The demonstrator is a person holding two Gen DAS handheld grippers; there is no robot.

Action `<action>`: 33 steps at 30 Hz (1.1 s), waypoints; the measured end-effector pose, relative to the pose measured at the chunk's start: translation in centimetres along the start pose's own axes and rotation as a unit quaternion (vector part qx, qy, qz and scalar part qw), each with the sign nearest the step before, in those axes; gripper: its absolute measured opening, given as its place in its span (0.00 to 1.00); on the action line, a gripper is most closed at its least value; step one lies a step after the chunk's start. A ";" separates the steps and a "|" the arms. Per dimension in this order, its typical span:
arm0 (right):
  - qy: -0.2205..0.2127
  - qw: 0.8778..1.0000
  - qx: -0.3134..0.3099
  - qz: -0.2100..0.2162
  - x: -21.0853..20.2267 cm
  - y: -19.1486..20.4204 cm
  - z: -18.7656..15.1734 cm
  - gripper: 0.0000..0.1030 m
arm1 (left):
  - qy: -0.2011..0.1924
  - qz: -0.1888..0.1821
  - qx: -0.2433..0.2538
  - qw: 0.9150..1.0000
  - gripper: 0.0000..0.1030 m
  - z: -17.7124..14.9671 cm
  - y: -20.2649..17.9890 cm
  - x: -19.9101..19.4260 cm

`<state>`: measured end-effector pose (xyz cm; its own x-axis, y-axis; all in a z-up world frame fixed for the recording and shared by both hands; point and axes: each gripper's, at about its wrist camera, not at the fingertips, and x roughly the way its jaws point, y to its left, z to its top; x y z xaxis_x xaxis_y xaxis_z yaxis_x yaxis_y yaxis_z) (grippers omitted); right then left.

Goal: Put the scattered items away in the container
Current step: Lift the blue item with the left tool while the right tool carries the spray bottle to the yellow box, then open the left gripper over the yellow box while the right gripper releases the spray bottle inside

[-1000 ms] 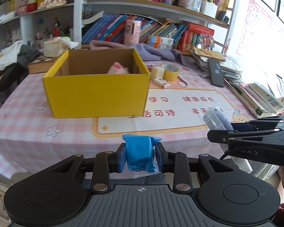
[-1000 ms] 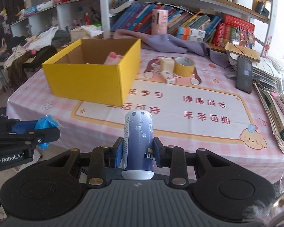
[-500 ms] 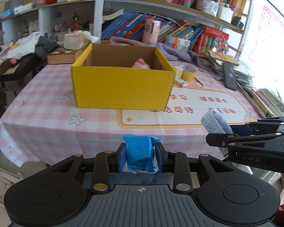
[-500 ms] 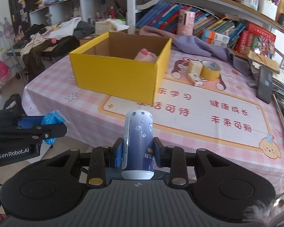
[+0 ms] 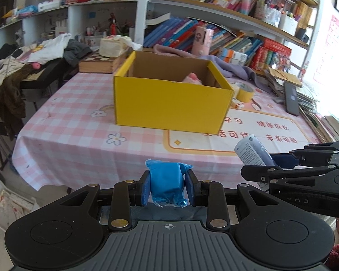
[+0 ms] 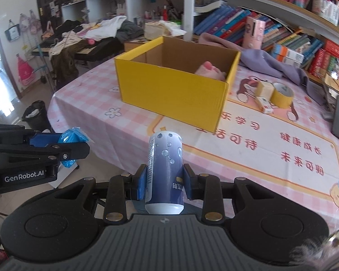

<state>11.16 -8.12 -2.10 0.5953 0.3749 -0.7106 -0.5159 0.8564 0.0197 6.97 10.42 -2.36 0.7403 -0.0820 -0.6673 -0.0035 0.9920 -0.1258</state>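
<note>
Holding a pink item (image 6: pixel 211 71), the yellow box (image 6: pixel 171 90) faces the left gripper (image 5: pixel 168 188) clamping a blue packet (image 5: pixel 167 186), the right gripper (image 6: pixel 164 181) a can (image 6: pixel 165 171).

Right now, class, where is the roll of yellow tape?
In the right wrist view the roll of yellow tape lies on the pink checked tablecloth, to the right of the yellow box and beside two small cartons.

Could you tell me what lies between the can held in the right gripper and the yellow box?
Only bare tablecloth: in the right wrist view, nothing stands between the can in the right gripper and the yellow box.
</note>
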 end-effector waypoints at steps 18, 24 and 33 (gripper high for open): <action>-0.102 0.993 -0.056 0.035 3.3 -3.1 8.1 0.30 | -0.068 0.043 0.015 0.997 0.29 7.6 0.0 3.1; -0.157 0.984 -0.064 0.047 4.5 -5.8 13.5 0.30 | -0.088 0.056 0.035 0.994 0.29 12.5 -0.4 5.9; -0.098 0.991 -0.058 0.066 11.4 -10.8 21.0 0.30 | -0.081 0.077 0.070 0.991 0.30 18.3 -0.8 11.7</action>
<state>36.50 -5.66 4.32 0.6203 0.5532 -0.5561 -0.6580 0.7529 0.0150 27.90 10.41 3.36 0.8368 0.0757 -0.5422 -0.0395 0.9962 0.0780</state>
